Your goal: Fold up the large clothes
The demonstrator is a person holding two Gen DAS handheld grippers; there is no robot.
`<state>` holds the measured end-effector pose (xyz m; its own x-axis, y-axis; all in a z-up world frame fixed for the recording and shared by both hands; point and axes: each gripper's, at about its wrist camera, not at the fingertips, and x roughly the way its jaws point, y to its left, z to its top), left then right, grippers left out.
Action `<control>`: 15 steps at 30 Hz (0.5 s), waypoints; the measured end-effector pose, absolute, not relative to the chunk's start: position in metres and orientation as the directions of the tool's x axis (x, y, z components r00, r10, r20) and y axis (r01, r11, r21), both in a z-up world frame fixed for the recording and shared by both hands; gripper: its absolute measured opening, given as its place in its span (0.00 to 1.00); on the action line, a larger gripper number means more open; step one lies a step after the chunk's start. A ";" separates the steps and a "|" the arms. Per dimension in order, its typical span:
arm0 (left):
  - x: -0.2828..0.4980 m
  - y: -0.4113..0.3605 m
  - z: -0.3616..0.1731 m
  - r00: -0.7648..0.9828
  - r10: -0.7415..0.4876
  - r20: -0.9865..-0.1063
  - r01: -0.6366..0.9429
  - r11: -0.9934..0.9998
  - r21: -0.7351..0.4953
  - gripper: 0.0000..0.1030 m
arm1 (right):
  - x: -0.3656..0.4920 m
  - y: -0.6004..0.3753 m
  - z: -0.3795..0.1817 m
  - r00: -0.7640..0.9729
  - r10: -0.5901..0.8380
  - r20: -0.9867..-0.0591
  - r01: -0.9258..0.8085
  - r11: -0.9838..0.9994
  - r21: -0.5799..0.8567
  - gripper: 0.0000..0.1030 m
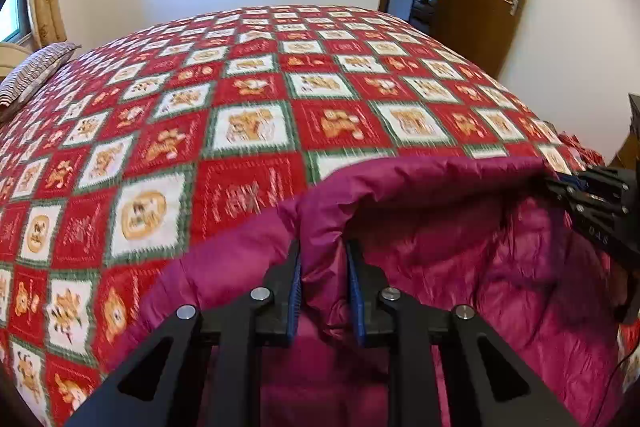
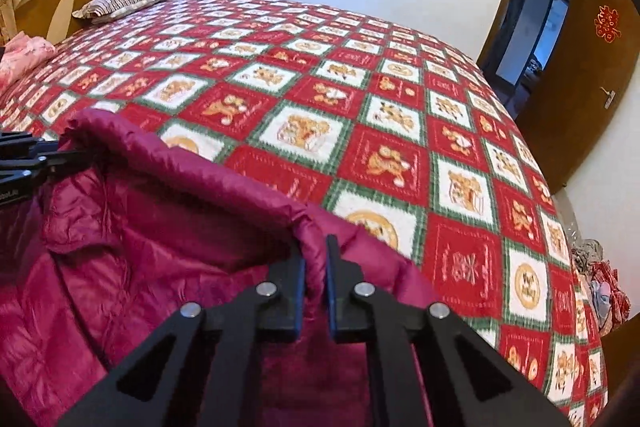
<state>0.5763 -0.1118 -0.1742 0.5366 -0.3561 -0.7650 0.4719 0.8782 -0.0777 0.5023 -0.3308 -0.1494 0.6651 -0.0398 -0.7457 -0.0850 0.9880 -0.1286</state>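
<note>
While both claws have the padded edge of the magenta down jacket (image 1: 440,235) pinched between their blue pads, the step in hand looks like carrying that edge forward over the bed to make a fold. In the left wrist view the left gripper (image 1: 324,287) is closed on a bunched ridge of the jacket at lower centre of the frame, and the right gripper shows at the right edge holding the same hem. In the right wrist view the right gripper (image 2: 315,287) is likewise clamped on the fabric at lower centre, jacket (image 2: 160,227) filling the lower left. The garment hangs between the two, over the near part of the red checked bedspread (image 1: 240,87). To do this well, I judge both hands should travel level and together, keeping the hem taut so the puffy filling does not sag or twist, and lay it down squarely. The slick shell may slip, so grip should stay firm until the fabric rests.
</note>
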 end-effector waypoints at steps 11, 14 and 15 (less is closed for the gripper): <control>0.556 -0.107 -0.174 0.589 -0.365 -0.721 0.459 0.885 -0.073 0.20 | 0.489 -0.330 -0.176 0.654 -0.110 -0.749 -0.086 0.972 -0.217 0.08; 0.539 -0.103 -0.141 0.669 -0.401 -0.626 0.466 0.882 -0.066 0.60 | 0.489 -0.331 -0.179 0.654 -0.111 -0.749 -0.085 0.972 -0.218 0.08; 0.534 -0.101 -0.130 0.704 -0.401 -0.586 0.453 0.889 -0.065 0.74 | 0.489 -0.331 -0.180 0.654 -0.112 -0.748 -0.084 0.972 -0.219 0.08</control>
